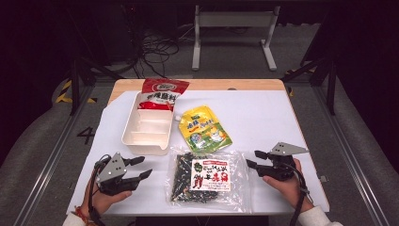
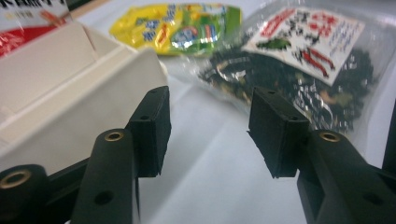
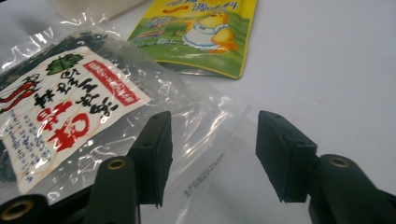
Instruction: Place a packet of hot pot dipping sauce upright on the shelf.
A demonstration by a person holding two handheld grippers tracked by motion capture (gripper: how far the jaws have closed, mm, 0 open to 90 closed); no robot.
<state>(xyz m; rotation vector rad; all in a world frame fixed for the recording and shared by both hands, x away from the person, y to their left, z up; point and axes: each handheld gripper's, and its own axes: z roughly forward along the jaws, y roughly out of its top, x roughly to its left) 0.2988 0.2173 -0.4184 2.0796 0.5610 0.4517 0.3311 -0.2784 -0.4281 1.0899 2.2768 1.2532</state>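
Clear plastic seaweed bag (image 1: 205,176) is lying between 2 half-open, empty claws, left gripper (image 1: 139,168) and right gripper (image 1: 251,159); slick film risks slipping from a shallow pinch.

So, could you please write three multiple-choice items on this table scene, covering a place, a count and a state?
1. Where is the red packet?
A. at the white tray's far end
B. beside the right gripper
C. under the clear bag

2. How many packets are on the table?
A. two
B. three
C. five

3. How is the left gripper?
A. shut on the tray
B. shut on the clear bag
C. open, holding nothing

Answers: 1 A, it leans on the far rim; 2 B, red packet, yellow pouch and clear bag; 3 C, nothing sits between its jaws.
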